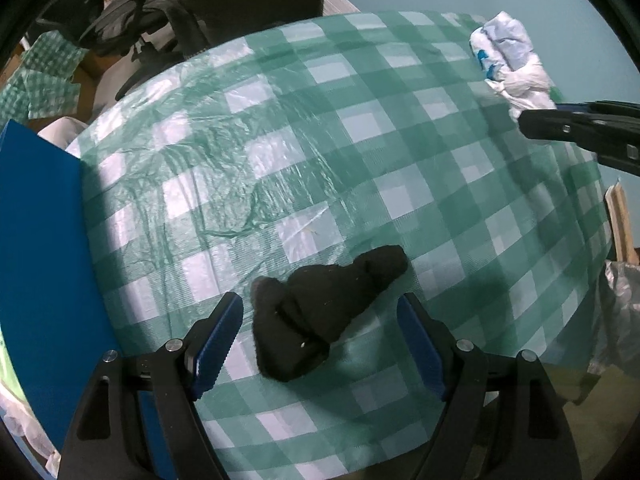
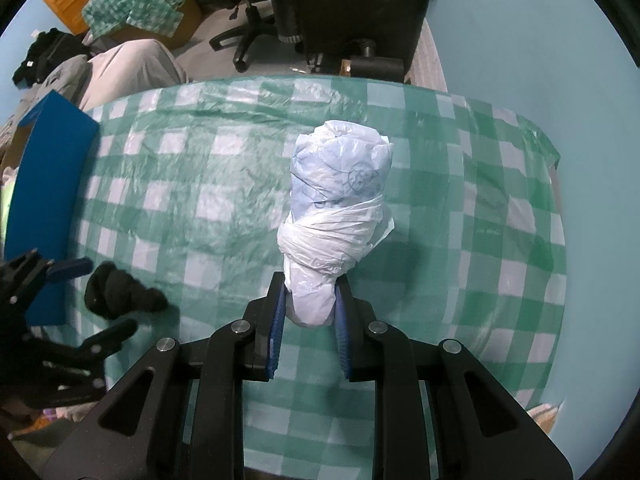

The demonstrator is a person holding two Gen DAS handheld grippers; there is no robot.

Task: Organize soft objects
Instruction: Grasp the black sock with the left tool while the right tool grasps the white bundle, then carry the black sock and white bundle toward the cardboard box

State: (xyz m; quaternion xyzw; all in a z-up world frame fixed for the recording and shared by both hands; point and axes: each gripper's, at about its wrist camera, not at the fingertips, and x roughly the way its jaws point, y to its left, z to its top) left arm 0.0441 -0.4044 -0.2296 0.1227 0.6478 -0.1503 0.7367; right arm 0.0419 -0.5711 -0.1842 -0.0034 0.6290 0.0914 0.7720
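A black sock bundle (image 1: 320, 308) lies on the green checked tablecloth (image 1: 360, 140), right between the wide-apart blue pads of my left gripper (image 1: 320, 320), which is open above it. The same black bundle (image 2: 120, 292) shows at the left in the right wrist view, beside the left gripper (image 2: 76, 296). My right gripper (image 2: 310, 300) is shut on the lower end of a white and pale blue plastic-bag bundle (image 2: 336, 208), held up over the cloth. From the left wrist view that bag bundle (image 1: 508, 64) hangs at the far right, gripped by the right gripper (image 1: 532, 120).
A blue box (image 1: 44, 248) stands along the table's left edge, also the blue box (image 2: 48, 184) in the right wrist view. Office chairs (image 2: 256, 8) and a checked-covered box (image 2: 132, 12) stand beyond the far edge. A crinkled silver bag (image 1: 620, 312) sits off the right side.
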